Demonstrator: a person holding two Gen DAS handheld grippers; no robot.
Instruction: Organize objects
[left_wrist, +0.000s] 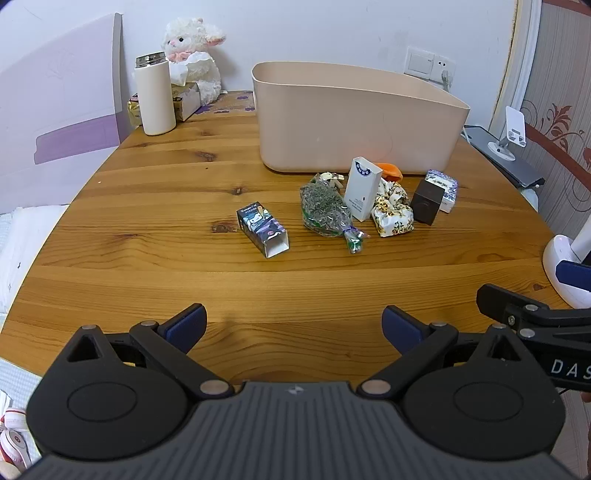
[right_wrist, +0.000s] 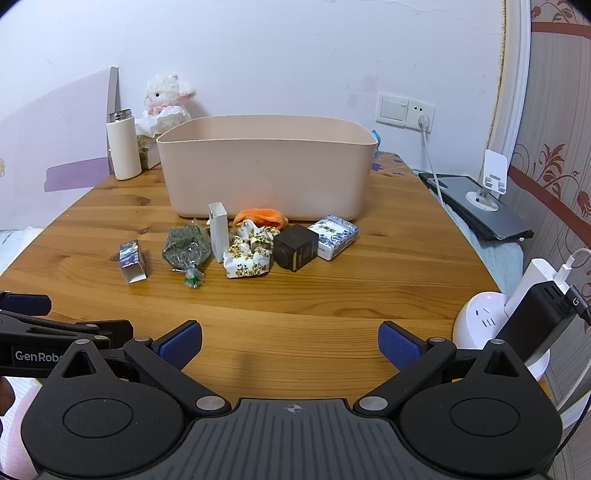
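A pink plastic bin (left_wrist: 354, 122) (right_wrist: 266, 166) stands at the back of the wooden table (left_wrist: 166, 206) (right_wrist: 388, 266). In front of it lie a cartoon-print box (left_wrist: 263, 229) (right_wrist: 132, 260), a bag of dried herbs (left_wrist: 325, 206) (right_wrist: 184, 247), an upright white box (left_wrist: 362, 188) (right_wrist: 218, 230), an orange cloth (left_wrist: 388, 170) (right_wrist: 262, 217), a floral scrunchie (left_wrist: 392, 210) (right_wrist: 249, 254), a black cube (left_wrist: 427, 201) (right_wrist: 295, 246) and a blue-and-white tissue pack (left_wrist: 443, 189) (right_wrist: 334, 236). My left gripper (left_wrist: 294, 328) and right gripper (right_wrist: 290, 341) are open and empty near the front edge.
A white flask (left_wrist: 154, 94) (right_wrist: 123, 146), a tissue box and a plush lamb (left_wrist: 194, 59) (right_wrist: 166, 98) stand back left. A phone stand (right_wrist: 489, 181) on a dark laptop is to the right. A white socket hub (right_wrist: 487, 325) with plugs sits at front right.
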